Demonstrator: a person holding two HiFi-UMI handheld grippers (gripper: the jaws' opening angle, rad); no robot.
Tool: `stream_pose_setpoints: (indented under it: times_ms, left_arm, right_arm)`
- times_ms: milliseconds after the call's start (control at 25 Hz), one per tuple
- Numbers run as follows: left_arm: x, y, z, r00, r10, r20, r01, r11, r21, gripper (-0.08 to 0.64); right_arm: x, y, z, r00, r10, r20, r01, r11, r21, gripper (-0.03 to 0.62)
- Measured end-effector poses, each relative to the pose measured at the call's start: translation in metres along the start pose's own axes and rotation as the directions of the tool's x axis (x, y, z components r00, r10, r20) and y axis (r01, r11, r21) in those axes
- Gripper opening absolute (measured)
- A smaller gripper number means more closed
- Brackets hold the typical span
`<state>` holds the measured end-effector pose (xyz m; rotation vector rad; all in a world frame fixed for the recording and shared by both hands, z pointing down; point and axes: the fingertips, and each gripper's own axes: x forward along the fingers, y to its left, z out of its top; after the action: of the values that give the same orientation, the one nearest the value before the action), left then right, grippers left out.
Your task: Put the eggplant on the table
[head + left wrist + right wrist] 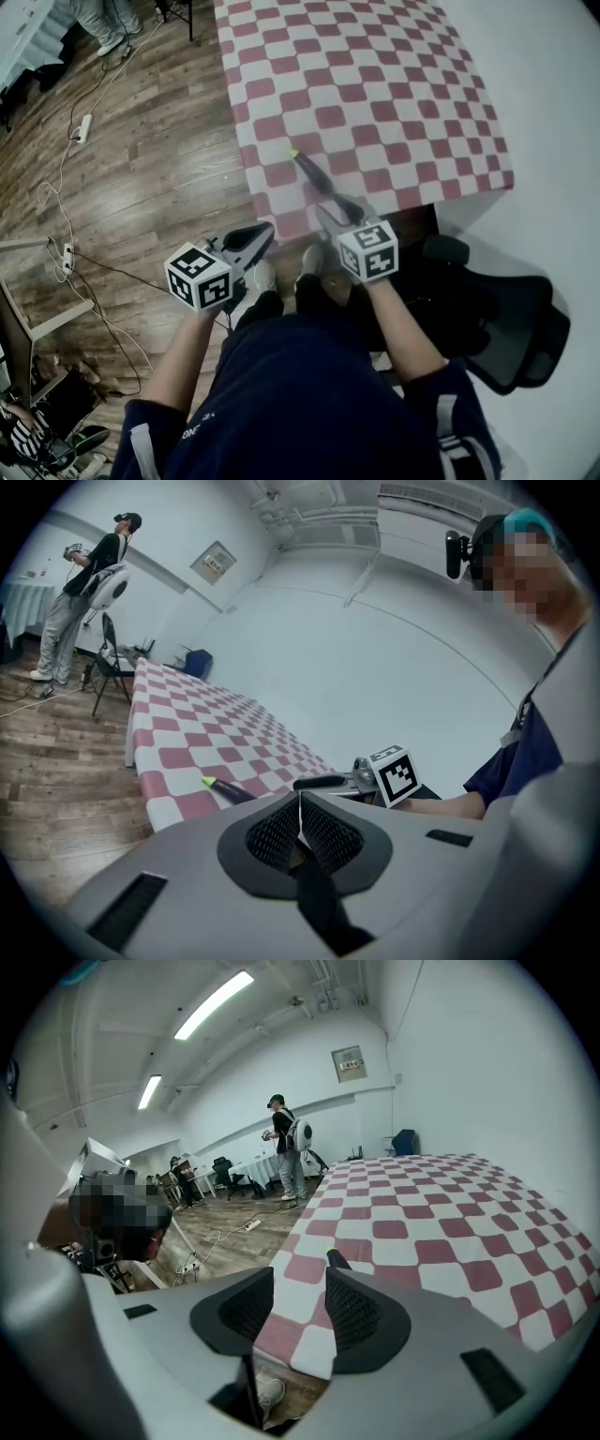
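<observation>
The eggplant (314, 176) lies on the checked bench (375, 84), close to its near edge, green tip pointing away from me. My right gripper (342, 211) has its jaws partly apart with nothing between them; in the right gripper view the eggplant (336, 1260) only peeks out past the tip of one jaw. My left gripper (251, 239) hangs off the bench edge, jaws pressed together and empty.

As I judge it, the placing is done and the job now is a clean retreat. I draw the right gripper straight back along the eggplant's length, keeping the jaws apart, so no pad drags it toward the edge.
</observation>
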<state>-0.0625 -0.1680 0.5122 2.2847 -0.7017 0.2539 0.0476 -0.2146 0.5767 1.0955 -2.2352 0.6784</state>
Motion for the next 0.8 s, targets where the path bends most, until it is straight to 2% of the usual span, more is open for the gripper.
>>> stream_pose_setpoints:
  times_ms: [360, 600, 800]
  left_arm:
    - [-0.019, -0.007, 0.003, 0.999, -0.039, 0.001, 0.039, 0.999, 0.035, 0.029]
    - [-0.020, -0.014, 0.005, 0.998, -0.064, -0.005, 0.065, 0.996, 0.060, 0.029]
    - [-0.019, -0.017, 0.009, 0.997, -0.075, -0.006, 0.076, 0.995, 0.070, 0.029]
  right_arm:
    - [-0.024, 0.037, 0.004, 0.999, 0.007, 0.053, -0.007, 1.000, 0.002, 0.175]
    - [-0.035, 0.049, 0.009, 0.996, 0.031, 0.083, -0.033, 0.999, 0.014, 0.112]
    - [-0.041, 0.056, 0.015, 0.995, 0.032, 0.099, -0.032, 0.999, -0.001, 0.098]
